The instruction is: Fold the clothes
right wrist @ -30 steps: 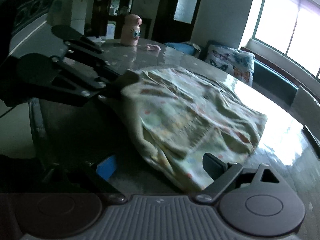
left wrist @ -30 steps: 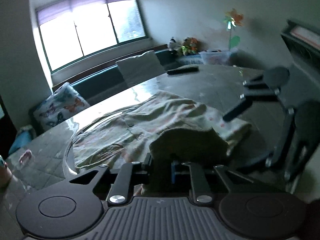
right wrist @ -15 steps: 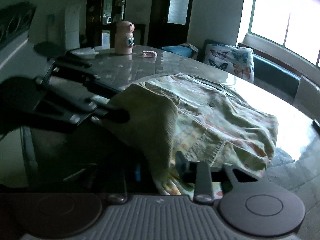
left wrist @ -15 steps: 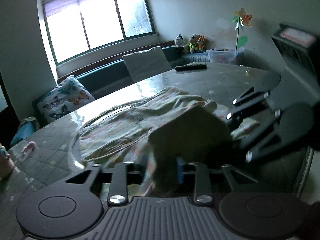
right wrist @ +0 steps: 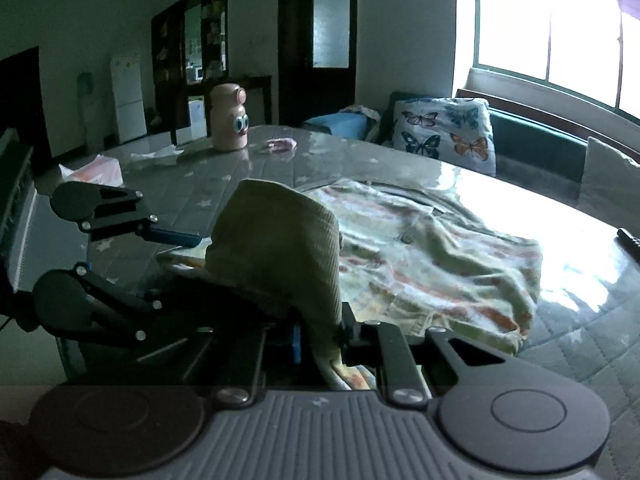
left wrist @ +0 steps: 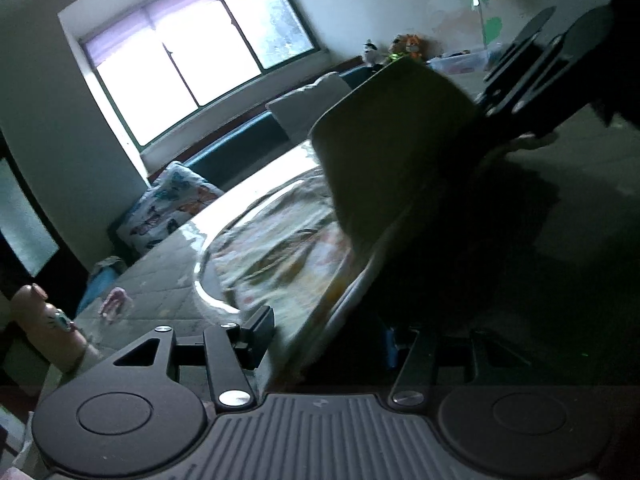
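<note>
A pale patterned baby garment [right wrist: 432,264] lies on the round glass-topped table [right wrist: 580,280], also in the left wrist view [left wrist: 280,252]. Its ribbed hem [right wrist: 280,248] is lifted off the table between both grippers. My right gripper [right wrist: 320,336] is shut on the hem. My left gripper [left wrist: 324,336] is shut on the hem's other corner, the cloth [left wrist: 384,152] rising in front of its camera. The left gripper also shows in the right wrist view [right wrist: 188,256], and the right gripper in the left wrist view [left wrist: 516,92].
A pink cartoon bottle [right wrist: 230,122] and a small pink item [right wrist: 282,145] stand at the table's far side. A tissue pack [right wrist: 94,172] lies at the left. A remote [right wrist: 630,238] lies at the right edge. A bench with cushions [right wrist: 444,134] runs under the window.
Both grippers have lifted the hem higher and carried it over the garment toward the far side. The left gripper has tilted, and the raised cloth now fills more of its view.
</note>
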